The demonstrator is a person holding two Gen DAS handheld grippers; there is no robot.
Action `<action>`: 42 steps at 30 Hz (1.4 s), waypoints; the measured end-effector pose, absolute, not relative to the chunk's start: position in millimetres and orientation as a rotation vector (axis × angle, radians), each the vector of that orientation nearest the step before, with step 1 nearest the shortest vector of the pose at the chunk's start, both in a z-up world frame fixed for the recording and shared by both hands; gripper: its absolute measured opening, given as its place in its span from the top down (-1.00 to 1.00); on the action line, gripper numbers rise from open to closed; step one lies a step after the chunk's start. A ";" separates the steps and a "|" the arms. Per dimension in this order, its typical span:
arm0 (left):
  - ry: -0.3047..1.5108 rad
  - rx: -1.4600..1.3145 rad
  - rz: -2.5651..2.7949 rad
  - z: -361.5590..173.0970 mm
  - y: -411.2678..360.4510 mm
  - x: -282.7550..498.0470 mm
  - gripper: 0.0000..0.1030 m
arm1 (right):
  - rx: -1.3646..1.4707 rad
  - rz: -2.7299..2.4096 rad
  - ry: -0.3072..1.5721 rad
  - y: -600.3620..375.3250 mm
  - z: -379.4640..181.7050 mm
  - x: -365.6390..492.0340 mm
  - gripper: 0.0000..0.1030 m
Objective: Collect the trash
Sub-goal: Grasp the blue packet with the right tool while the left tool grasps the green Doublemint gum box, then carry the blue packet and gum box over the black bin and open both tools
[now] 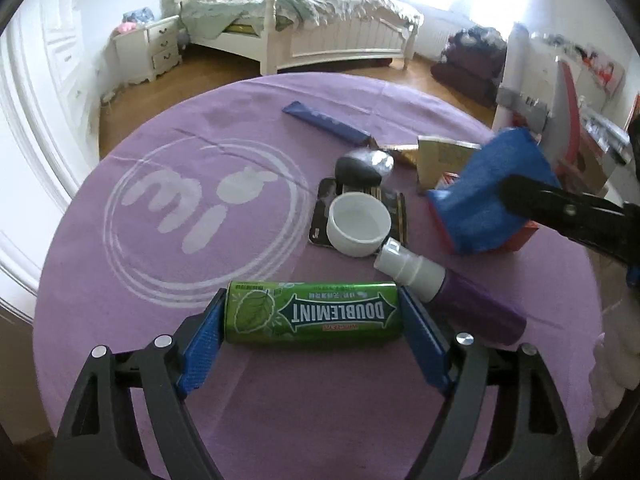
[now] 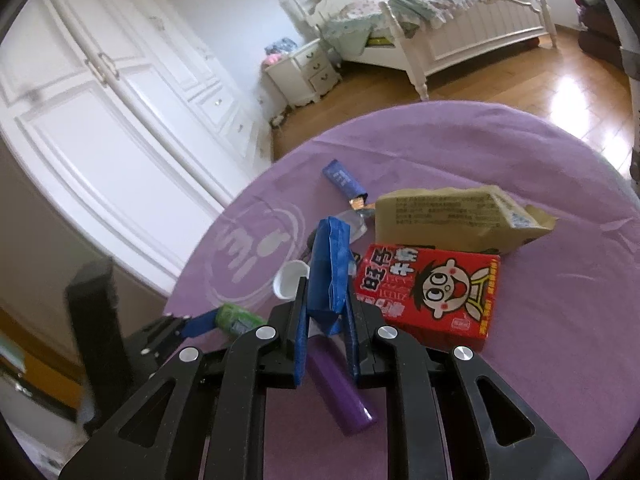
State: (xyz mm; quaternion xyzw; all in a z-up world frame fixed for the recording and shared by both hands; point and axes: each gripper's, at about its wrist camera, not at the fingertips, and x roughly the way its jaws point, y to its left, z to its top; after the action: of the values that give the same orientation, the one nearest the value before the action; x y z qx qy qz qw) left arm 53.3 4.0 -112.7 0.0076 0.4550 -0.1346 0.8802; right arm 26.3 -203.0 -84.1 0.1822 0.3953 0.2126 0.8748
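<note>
While the left gripper clamped the green Doublemint can endwise between its blue pads, the can lay on its side on the purple tablecloth, lettering upside down to the camera. Just ahead of its right finger lay a purple spray bottle with a white nozzle, and beyond that a white cup sat on a dark packet. Farther ahead lay a crumpled foil ball and a long blue wrapper. The right gripper was closed on a folded blue wrapper, held upright above the cloth. Directly below its fingers lay the purple spray bottle, and just ahead to its right sat a red carton, with a tan paper bag behind it.
</note>
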 end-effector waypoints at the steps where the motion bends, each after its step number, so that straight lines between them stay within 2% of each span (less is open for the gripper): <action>1: 0.946 0.006 -0.279 -111.2 5.4 50.5 -0.56 | 0.392 0.443 0.811 -208.1 -79.9 23.1 0.68; 10: 0.786 -0.054 -0.376 -47.7 -7.5 19.9 -0.56 | 0.495 0.367 0.616 -286.7 -31.1 -25.0 0.68; 22: 0.644 0.043 -0.724 21.4 -157.9 -5.7 -0.56 | 0.536 0.125 0.414 -413.0 8.7 -108.6 0.68; 32: 0.632 0.121 -0.914 14.4 -264.8 -14.3 -0.56 | 0.623 -0.027 0.390 -503.8 -15.5 -152.2 0.68; 42: 0.708 0.109 -1.007 -7.2 -320.4 -5.7 -0.56 | 0.670 -0.121 0.390 -545.6 -38.3 -169.5 0.68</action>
State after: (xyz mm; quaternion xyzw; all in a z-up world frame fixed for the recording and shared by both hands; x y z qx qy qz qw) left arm -5.7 -320.4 -7.2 0.0510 0.3320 -0.4721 0.8151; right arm -169.5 -545.6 -38.3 0.3263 0.1900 -0.0589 0.9241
